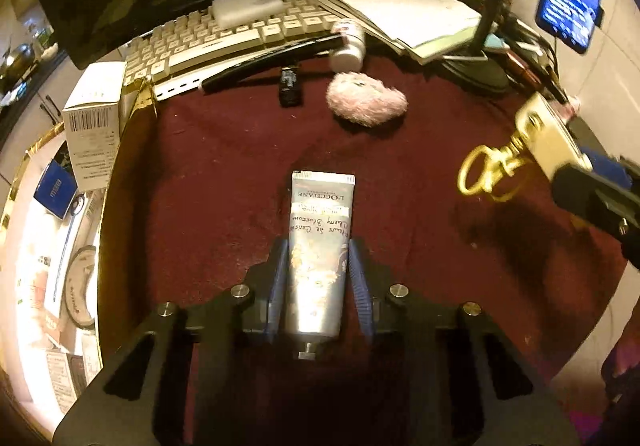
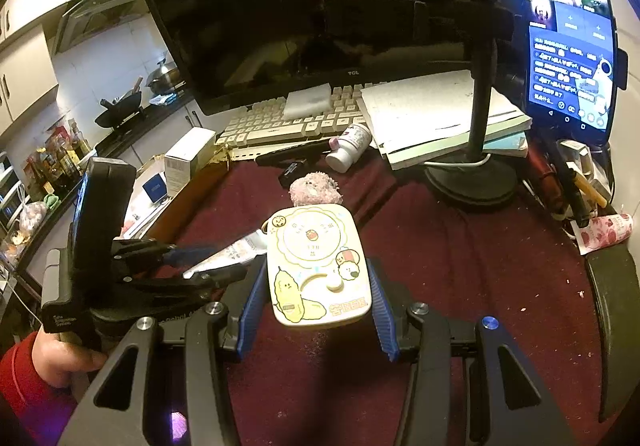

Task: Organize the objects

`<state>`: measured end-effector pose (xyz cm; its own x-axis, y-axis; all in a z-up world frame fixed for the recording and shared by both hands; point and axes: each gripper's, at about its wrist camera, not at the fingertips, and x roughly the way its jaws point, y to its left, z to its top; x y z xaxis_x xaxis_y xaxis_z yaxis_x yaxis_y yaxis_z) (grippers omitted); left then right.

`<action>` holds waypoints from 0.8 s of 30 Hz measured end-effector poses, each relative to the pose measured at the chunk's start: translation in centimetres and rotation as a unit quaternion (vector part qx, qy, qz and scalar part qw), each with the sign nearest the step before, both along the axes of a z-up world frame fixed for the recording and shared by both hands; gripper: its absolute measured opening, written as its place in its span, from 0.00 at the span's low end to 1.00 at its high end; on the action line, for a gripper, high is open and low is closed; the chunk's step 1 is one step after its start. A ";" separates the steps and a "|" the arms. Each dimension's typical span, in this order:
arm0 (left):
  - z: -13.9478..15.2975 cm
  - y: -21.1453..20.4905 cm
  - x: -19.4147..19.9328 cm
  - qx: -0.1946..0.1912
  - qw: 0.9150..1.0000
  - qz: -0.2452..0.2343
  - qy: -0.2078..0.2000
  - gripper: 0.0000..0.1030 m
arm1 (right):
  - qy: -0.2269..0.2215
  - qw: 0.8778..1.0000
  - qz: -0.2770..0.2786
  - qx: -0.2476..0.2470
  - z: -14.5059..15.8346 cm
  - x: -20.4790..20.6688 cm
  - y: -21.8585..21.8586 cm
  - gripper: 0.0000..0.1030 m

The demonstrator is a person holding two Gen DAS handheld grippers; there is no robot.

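A silver hand cream tube [image 1: 318, 246] with flower print lies lengthwise between the blue pads of my left gripper [image 1: 318, 244], cap towards the camera, over the dark red cloth [image 1: 224, 173]. The pads press on both its sides. From the right wrist view the left gripper [image 2: 236, 262] comes in from the left with the tube [image 2: 236, 252] in its tips. My right gripper [image 2: 316, 262] is shut on a cream cartoon-printed case [image 2: 316, 266]. In the left wrist view that case [image 1: 548, 137] hangs in the air at the right, and a gold key ring [image 1: 480, 173] dangles from it.
On the cloth behind lie a pink fluffy ball [image 1: 366, 103], a white pill bottle [image 1: 350, 45], a small black block [image 1: 290, 87] and a black pen [image 1: 272, 59]. A keyboard [image 1: 224, 33], papers [image 1: 412, 13], a phone stand [image 2: 476, 173] and a monitor [image 2: 280, 13] line the back. A white box [image 1: 94, 117] stands left.
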<state>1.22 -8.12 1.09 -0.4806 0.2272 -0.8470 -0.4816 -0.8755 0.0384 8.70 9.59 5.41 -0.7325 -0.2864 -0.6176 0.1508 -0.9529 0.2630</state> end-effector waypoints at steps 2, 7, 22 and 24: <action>0.1 -0.5 0.5 0.022 1.000 0.003 -0.015 0.29 | 0.000 1.000 0.001 -0.003 0.1 0.0 0.1 0.47; 0.6 -3.4 -0.1 0.145 0.986 0.034 -0.070 0.29 | 0.004 1.000 0.001 -0.006 0.3 0.2 0.2 0.47; 2.8 -5.9 1.1 0.218 0.973 0.040 -0.060 0.29 | 0.008 1.000 0.005 0.002 0.6 0.3 -0.6 0.47; 3.4 -6.3 1.3 0.221 0.973 0.040 -0.053 0.29 | 0.010 1.000 0.005 0.005 0.9 0.3 -0.8 0.47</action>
